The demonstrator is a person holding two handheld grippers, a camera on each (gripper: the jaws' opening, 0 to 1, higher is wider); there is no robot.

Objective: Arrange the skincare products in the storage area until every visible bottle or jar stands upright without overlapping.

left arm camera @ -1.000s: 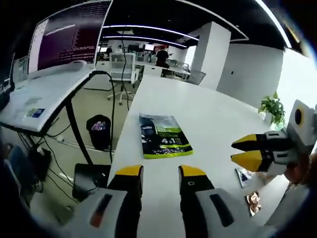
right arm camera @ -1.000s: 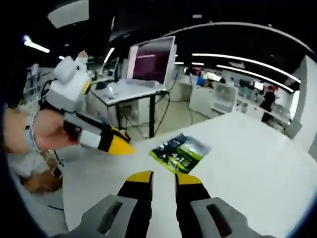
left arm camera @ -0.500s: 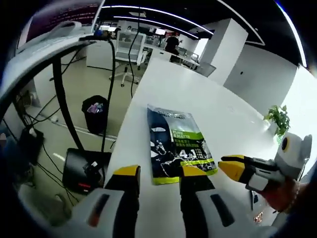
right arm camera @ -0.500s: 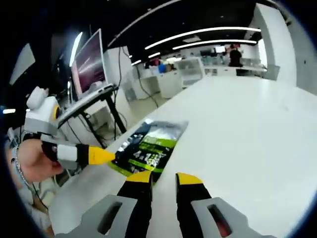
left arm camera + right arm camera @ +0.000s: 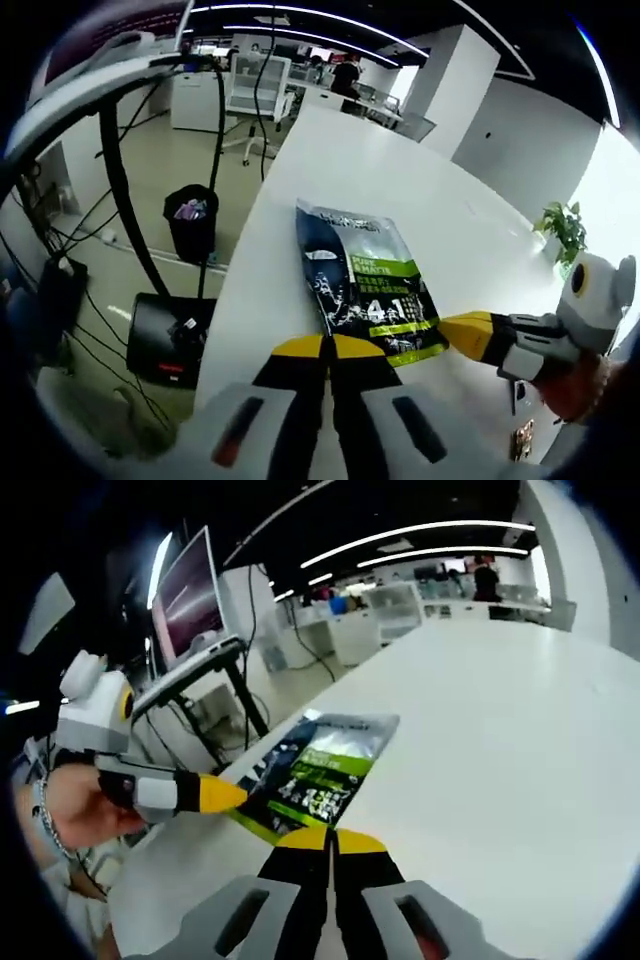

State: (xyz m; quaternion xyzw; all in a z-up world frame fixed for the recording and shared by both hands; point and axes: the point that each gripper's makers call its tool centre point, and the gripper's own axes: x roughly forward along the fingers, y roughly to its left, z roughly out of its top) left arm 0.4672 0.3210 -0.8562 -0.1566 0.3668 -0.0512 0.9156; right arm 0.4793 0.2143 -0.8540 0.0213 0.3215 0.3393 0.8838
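Note:
A black-and-green flat packet [image 5: 365, 285] lies on the white table [image 5: 440, 215], also seen in the right gripper view as the packet [image 5: 315, 770]. My left gripper [image 5: 328, 345] is shut, its yellow tips just short of the packet's near left corner. My right gripper [image 5: 325, 837] is shut too, with its tips at the packet's near edge. The right gripper [image 5: 470, 335] comes in from the right by the packet's corner. The left gripper [image 5: 222, 793], held by a hand [image 5: 75, 815], touches the packet's left side. No bottle or jar is in sight.
A desk with a monitor [image 5: 190, 595] stands left of the table. On the floor are a black bin [image 5: 190, 222] and cables. A potted plant [image 5: 563, 225] and small foil sachets [image 5: 520, 440] sit on the table at the right.
Both grippers have gone from open to shut. Both have moved slightly closer to the packet's near edge.

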